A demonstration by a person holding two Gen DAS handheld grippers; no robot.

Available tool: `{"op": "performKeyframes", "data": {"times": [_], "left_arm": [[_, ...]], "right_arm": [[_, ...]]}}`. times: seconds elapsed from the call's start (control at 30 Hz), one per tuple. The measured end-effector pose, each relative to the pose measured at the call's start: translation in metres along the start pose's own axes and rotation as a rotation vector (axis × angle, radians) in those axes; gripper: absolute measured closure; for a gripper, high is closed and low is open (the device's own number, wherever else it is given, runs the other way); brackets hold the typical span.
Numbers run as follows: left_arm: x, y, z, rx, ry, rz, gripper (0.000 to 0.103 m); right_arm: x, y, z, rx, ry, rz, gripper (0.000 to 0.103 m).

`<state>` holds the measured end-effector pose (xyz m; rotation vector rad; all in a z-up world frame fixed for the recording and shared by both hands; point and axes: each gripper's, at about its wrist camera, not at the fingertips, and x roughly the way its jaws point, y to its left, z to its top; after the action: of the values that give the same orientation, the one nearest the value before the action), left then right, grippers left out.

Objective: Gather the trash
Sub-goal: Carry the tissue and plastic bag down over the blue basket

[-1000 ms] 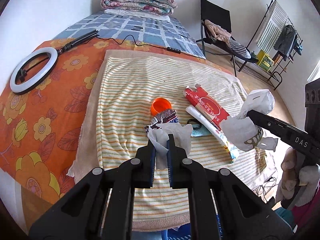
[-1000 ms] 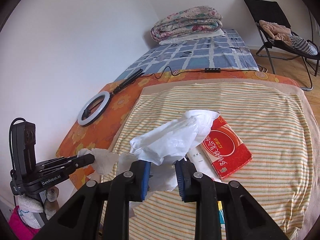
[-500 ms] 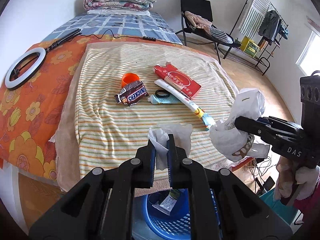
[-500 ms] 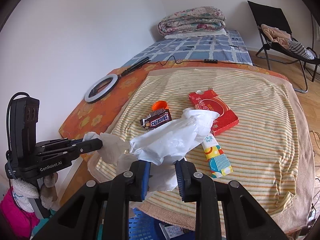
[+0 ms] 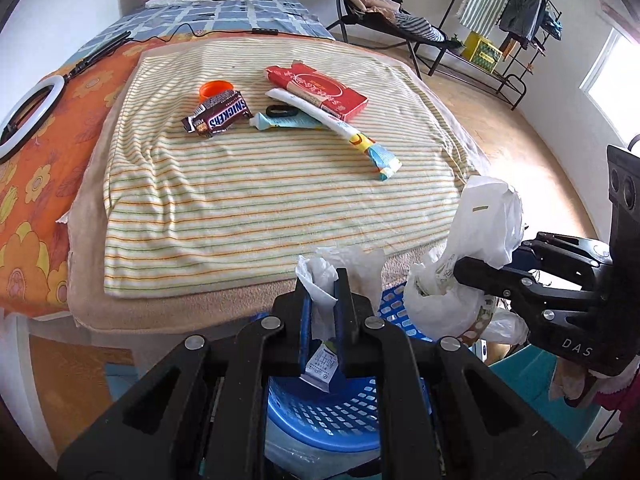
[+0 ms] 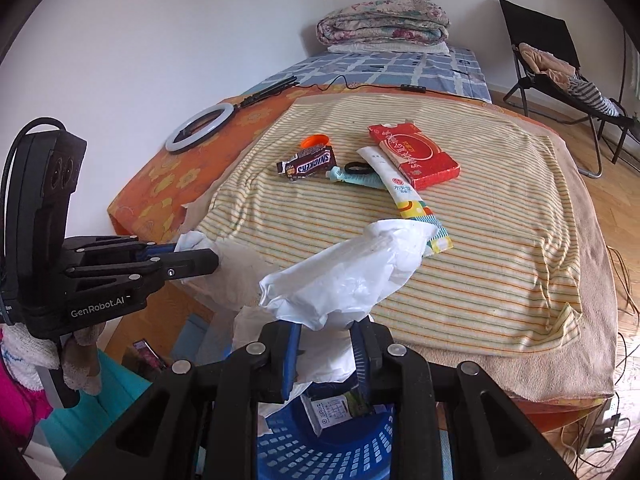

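My left gripper [image 5: 323,276] is shut on a crumpled white tissue [image 5: 354,260] just past the bed's near edge. To its right, my right gripper [image 6: 326,326] is shut on a white plastic bag [image 6: 352,272]. Both hang over a blue basket [image 5: 328,420] on the floor, which holds a small labelled packet [image 5: 322,368]. On the striped towel [image 5: 260,200] lie a Snickers wrapper [image 5: 220,116], an orange lid [image 5: 216,88], a red box [image 5: 316,90], a long white wrapper [image 5: 340,128], a pale blue tube [image 5: 288,120] and a black ring [image 5: 280,111].
A ring light [image 5: 28,116] lies on the orange floral sheet at the left. A folded quilt [image 6: 380,20] sits at the bed's head. A black chair [image 6: 552,60] and a clothes rack [image 5: 508,20] stand on the wooden floor to the right.
Both grippers have drawn back from above the towel to beyond the bed's near edge and sunk a little, keeping hold of the tissue and the bag. The blue basket has come into view beneath them.
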<state>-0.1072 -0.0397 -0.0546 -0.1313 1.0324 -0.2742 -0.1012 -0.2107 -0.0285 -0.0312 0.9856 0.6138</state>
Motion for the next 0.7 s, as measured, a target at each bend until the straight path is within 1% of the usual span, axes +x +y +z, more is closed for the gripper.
{"op": "performKeyframes", "data": {"times": [0.27,0.4,0.7], "left_arm": [[0.024,-0.004,-0.026,0.008,0.077,-0.006,0.095],[0.036,-0.003,-0.035,0.001,0.113,-0.014,0.095],[0.055,-0.005,-0.049,0.02,0.178,-0.002,0.095]], "right_arm": [[0.013,0.002,-0.039,0.005,0.063,0.006,0.079],[0.019,0.001,-0.051,0.014,0.085,0.004,0.079],[0.032,-0.006,-0.072,0.037,0.133,0.003,0.077]]}}
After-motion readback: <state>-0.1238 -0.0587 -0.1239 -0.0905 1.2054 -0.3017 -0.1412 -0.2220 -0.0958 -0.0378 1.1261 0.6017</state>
